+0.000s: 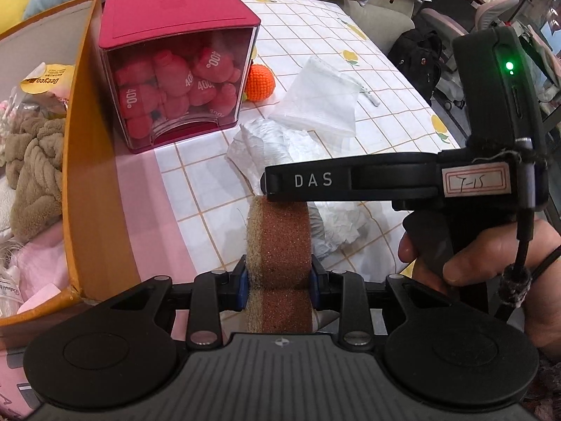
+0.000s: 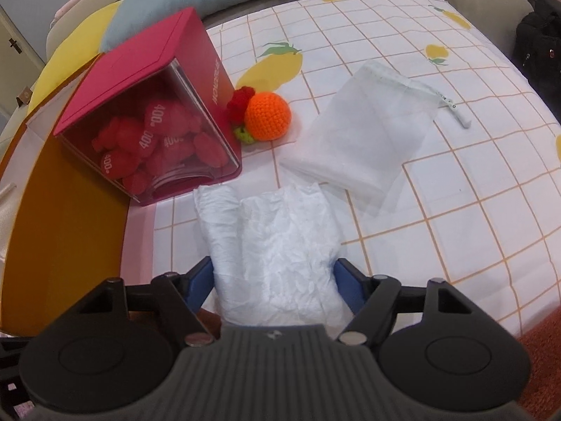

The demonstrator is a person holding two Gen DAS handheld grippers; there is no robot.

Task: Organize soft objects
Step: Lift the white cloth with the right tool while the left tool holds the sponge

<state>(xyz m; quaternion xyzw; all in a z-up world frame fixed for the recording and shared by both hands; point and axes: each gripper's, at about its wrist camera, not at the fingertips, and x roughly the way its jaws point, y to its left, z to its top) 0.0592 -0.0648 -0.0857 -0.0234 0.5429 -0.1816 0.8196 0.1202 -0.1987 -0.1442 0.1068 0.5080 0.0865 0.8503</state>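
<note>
Left claw (image 1: 279, 282): pinching a brown sponge (image 1: 278, 242) edge-on between the blue pads, the sponge standing up and forward from the grip, above the table (image 1: 385, 80).
Right claw (image 2: 273, 282): spread around a crumpled white plastic bag (image 2: 277, 245), pads flanking it on both sides; firm contact cannot be told.
Right claw as seen from the left wrist: its black finger (image 1: 308, 180) lying across the top of the sponge, touching or just above it.
Orange box (image 1: 87, 175): open, just beside the sponge on the left, already holding a brown plush and pink fabric.
Red-lidded clear box (image 1: 178, 80): near the far corner of the orange box, full of red foam pieces.
Risk, collision: claws crowded together; a lift or swing toward the orange box likely to knock the sponge loose against the black finger.
Risk, slip: narrow bite on a squashy sponge; likely to twist out.
Risk, bag: thin film likely to slide free when closing, or drag the mesh pouch (image 2: 364, 140) lying next to it.
Risk, wall: sponge may catch the orange box wall if carried low.
</note>
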